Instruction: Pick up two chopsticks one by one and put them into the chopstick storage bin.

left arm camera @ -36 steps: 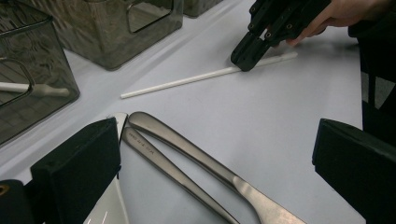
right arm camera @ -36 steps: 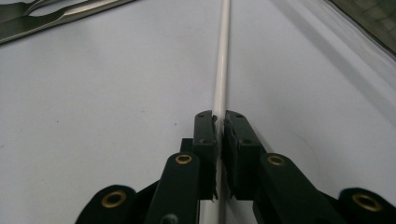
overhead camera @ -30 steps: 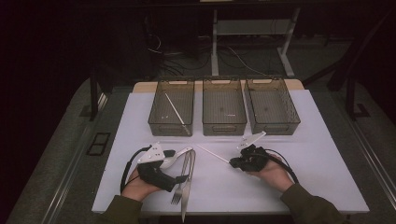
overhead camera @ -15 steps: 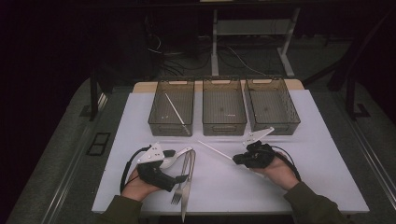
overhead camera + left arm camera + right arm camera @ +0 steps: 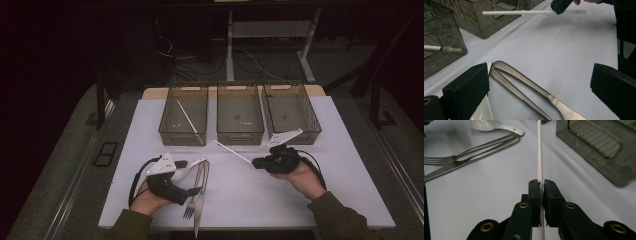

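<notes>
Right gripper (image 5: pixel 541 185) jaws clamped on white chopstick (image 5: pixel 539 150), lifted off the white table (image 5: pixel 250 190) in front of the middle bin (image 5: pixel 239 120); left gripper (image 5: pixel 536 82) jaws wide apart over fork (image 5: pixel 192 197) and knife (image 5: pixel 200 200).

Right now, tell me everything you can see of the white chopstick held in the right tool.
The white chopstick is a thin, straight, plain rod that looks like plastic. The right tool is shut on it near one end, a short stub passing back between the pads. Its long free end points up and left in the high view toward the bins. It appears lifted off the white table, and nothing else touches it.
</notes>
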